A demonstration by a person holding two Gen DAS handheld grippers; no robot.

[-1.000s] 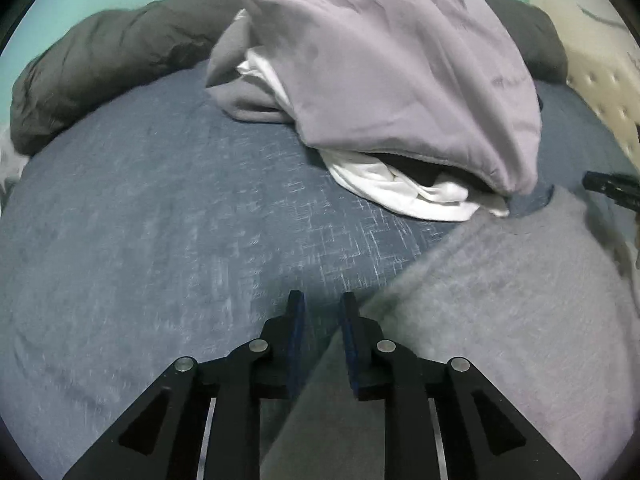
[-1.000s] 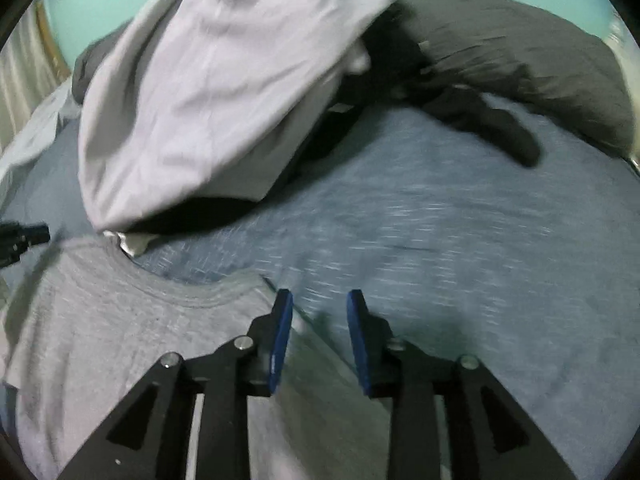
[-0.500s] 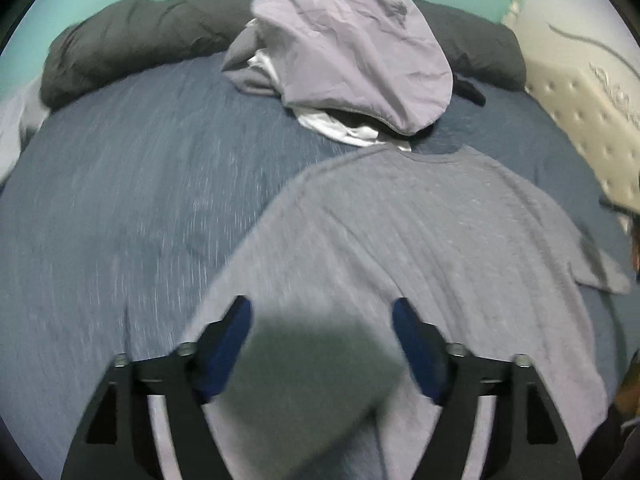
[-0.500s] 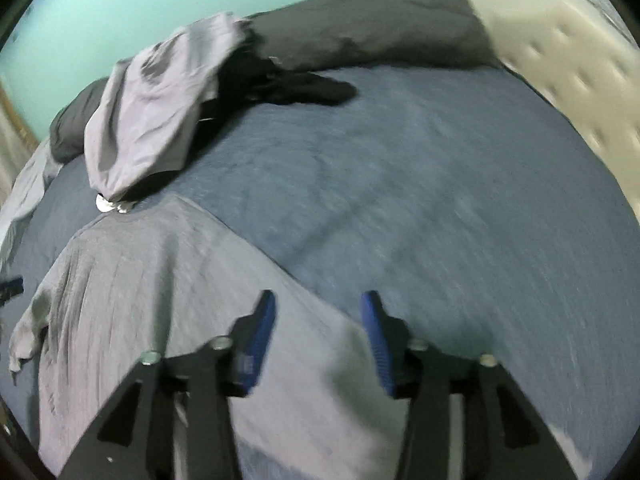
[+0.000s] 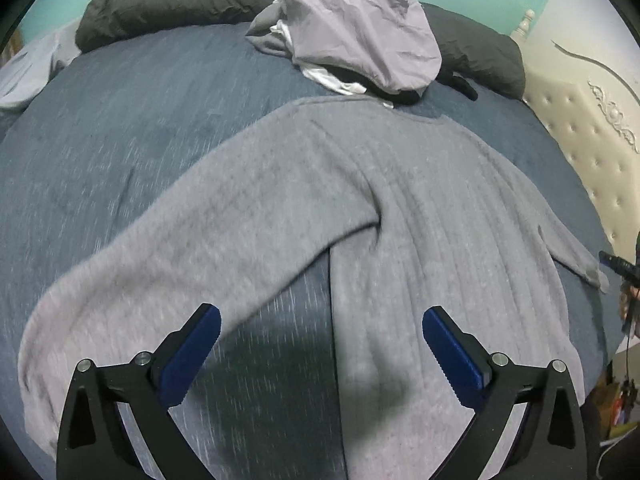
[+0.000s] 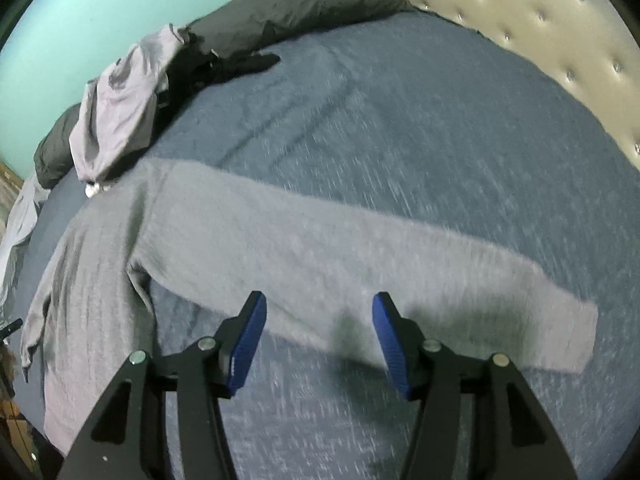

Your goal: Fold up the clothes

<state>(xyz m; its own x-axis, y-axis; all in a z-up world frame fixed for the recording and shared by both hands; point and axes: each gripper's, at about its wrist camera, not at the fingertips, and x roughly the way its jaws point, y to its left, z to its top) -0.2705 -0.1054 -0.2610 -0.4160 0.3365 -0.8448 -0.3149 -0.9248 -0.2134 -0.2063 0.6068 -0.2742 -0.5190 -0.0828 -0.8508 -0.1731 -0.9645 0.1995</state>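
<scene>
My left gripper [image 5: 320, 344] is opening, jaws spread wide, nothing between the blue pads, just hanging over the bed. My right gripper [image 6: 318, 332] is opening too, about half spread, also holding nothing; its pads hover above a sleeve without touching.

The grey sweater [image 5: 420, 200] lies flat on the blue bedspread [image 5: 120, 128], both sleeves stretched outward, collar toward the clothes pile. Its hem is cut off at the bottom of the left view behind my fingers. The far sleeve's cuff is near the tufted headboard [image 5: 592, 144].

The clothes pile [image 5: 360, 28] sits past the collar: a lilac garment on top, white and black pieces mostly buried, can't identify them. A dark grey duvet [image 5: 168, 4] is rolled along the far edge.

Both views are motion-blurred. The clutter at the right edge of the left view is too small to read. No labels or writing legible.
</scene>
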